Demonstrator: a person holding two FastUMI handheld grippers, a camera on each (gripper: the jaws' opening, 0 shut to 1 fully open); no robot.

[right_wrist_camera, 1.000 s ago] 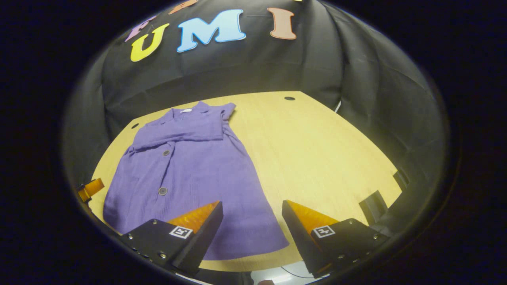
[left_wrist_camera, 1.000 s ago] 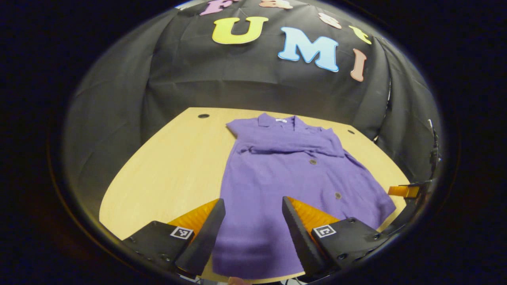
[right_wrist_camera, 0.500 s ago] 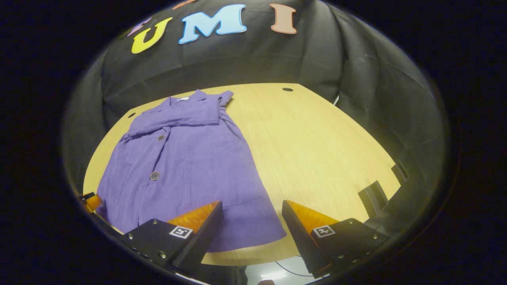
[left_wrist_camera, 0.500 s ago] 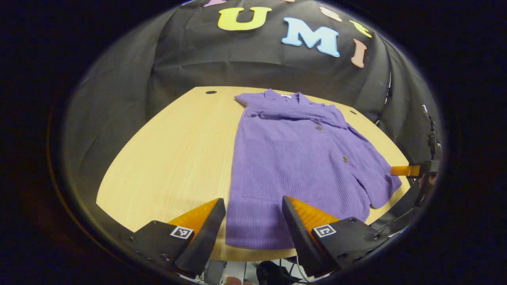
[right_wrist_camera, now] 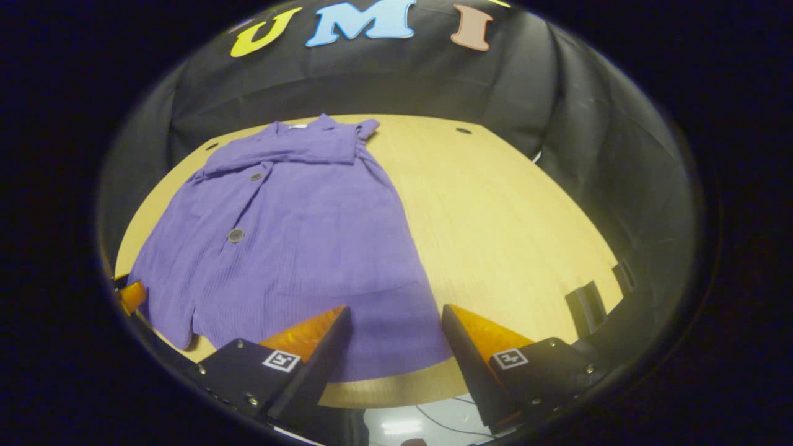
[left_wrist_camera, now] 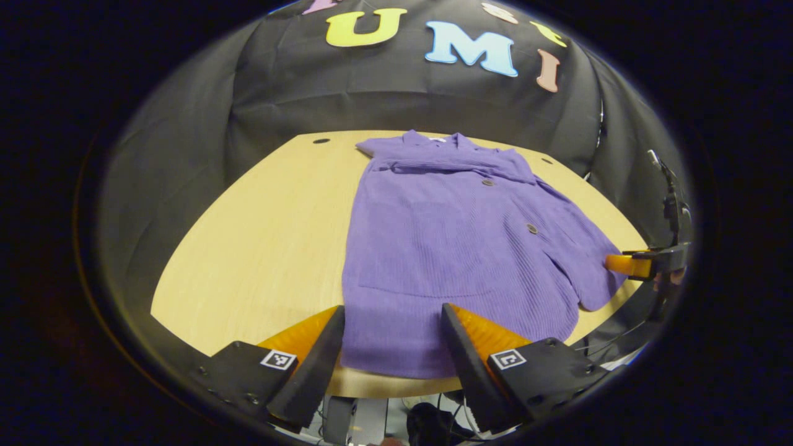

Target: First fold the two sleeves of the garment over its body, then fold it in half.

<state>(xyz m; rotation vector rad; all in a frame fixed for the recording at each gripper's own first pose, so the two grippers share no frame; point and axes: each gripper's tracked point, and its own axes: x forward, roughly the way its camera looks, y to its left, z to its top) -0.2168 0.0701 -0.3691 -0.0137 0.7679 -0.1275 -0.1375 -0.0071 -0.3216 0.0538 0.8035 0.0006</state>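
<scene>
Purple garment (left_wrist_camera: 458, 248) lies flat on the wooden table (left_wrist_camera: 260, 235), its near hem between the spread fingers of both the left gripper (left_wrist_camera: 393, 347) and the right gripper (right_wrist_camera: 393, 347), unclamped.

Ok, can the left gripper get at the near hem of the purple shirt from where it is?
Probably yes: the left gripper is open, the purple shirt hem lies just ahead between its fingers, nothing in between.
</scene>
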